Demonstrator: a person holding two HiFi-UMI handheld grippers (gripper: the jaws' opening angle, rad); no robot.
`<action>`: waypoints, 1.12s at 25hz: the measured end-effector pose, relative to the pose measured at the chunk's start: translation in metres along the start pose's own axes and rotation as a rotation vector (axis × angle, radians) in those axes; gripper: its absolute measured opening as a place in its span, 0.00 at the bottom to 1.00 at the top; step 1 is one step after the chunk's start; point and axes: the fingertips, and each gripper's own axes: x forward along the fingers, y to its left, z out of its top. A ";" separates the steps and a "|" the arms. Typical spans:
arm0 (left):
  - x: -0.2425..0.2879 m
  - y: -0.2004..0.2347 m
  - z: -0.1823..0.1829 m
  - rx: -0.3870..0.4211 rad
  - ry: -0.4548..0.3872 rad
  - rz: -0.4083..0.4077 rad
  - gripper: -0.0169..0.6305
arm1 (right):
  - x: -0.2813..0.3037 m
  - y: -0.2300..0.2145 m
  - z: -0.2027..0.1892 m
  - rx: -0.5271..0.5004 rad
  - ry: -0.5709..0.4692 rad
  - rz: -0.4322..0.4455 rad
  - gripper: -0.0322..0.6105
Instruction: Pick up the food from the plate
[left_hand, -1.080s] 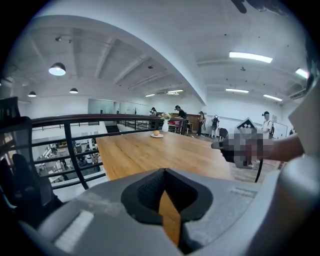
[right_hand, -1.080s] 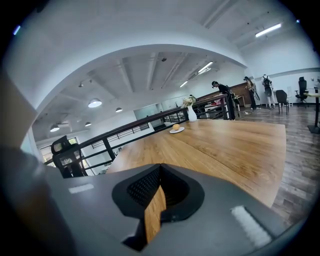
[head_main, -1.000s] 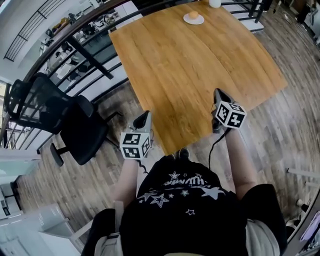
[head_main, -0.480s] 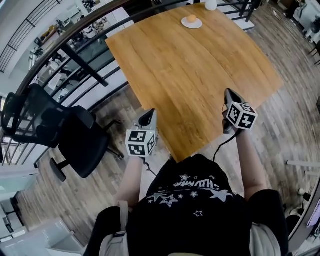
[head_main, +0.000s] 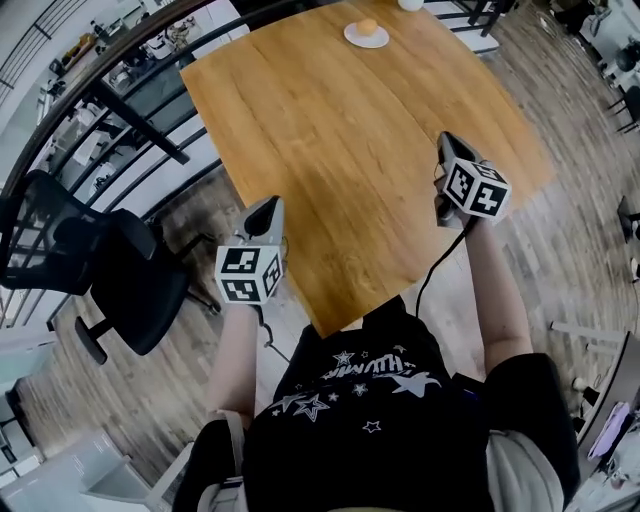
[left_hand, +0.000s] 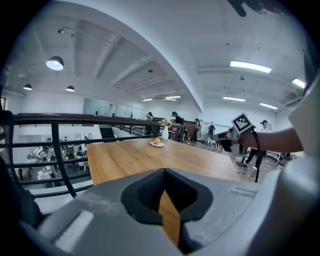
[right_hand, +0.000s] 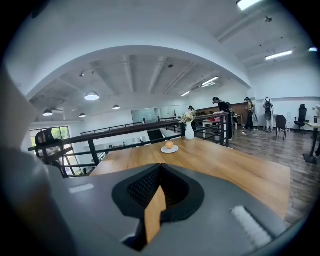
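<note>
Food (head_main: 367, 27) — small, round, orange — sits on white plate (head_main: 379, 42).

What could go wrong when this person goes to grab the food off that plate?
The round food may roll off the small plate if nudged, since the left gripper and right gripper are both shut and must open first. The vase stands close beside the plate and could be knocked over. The plate sits at the far end of the table, so a long stretch may spoil the aim.
</note>
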 end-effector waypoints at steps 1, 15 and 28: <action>0.010 0.003 0.006 -0.002 -0.002 0.017 0.03 | 0.014 -0.009 0.011 -0.002 -0.009 0.014 0.06; 0.155 0.022 0.054 -0.007 0.094 0.190 0.03 | 0.235 -0.099 0.079 -0.076 0.086 0.226 0.20; 0.258 0.045 0.067 -0.056 0.161 0.224 0.03 | 0.429 -0.089 0.077 -0.059 0.182 0.220 0.71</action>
